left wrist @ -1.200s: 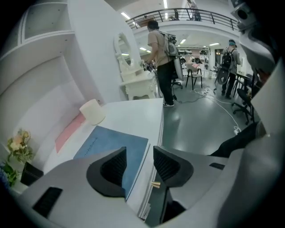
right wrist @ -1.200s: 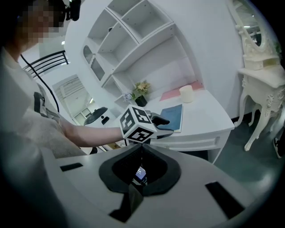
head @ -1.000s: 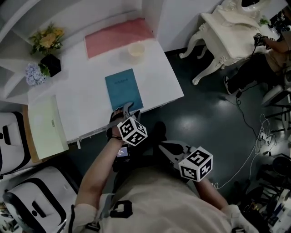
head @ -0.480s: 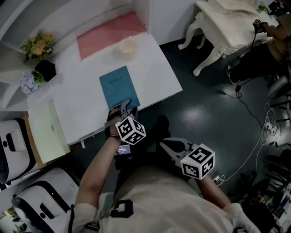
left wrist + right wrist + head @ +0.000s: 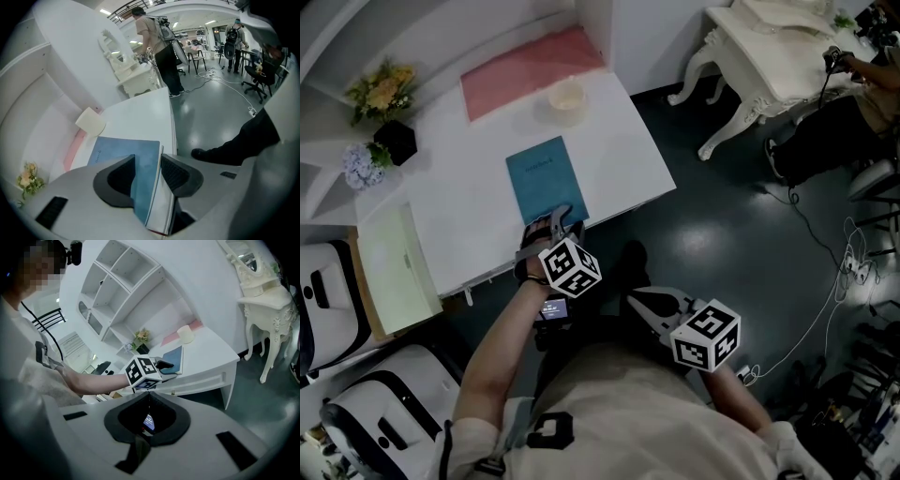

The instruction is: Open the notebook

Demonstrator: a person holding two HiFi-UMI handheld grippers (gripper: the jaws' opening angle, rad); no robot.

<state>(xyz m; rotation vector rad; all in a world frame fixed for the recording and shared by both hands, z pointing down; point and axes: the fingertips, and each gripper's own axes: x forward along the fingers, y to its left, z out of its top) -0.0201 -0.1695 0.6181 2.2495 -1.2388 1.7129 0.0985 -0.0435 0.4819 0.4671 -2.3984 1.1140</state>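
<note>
The left gripper [image 5: 147, 158] has its jaws pinching the near edge of the teal-blue softcover notebook [image 5: 123, 149]. Blue cover and white page edges both sit between them, a hold that looks meant to lift the cover off the white tabletop [image 5: 619, 155]. The right gripper [image 5: 149, 393], jaws pressed together on nothing, hangs off the table, apparently just out of the way. Only the left gripper view shows the pages caught beside the cover; the head view shows the book flat ahead of the jaws, while the right gripper view sees it side-on, well beyond its own tips.
</note>
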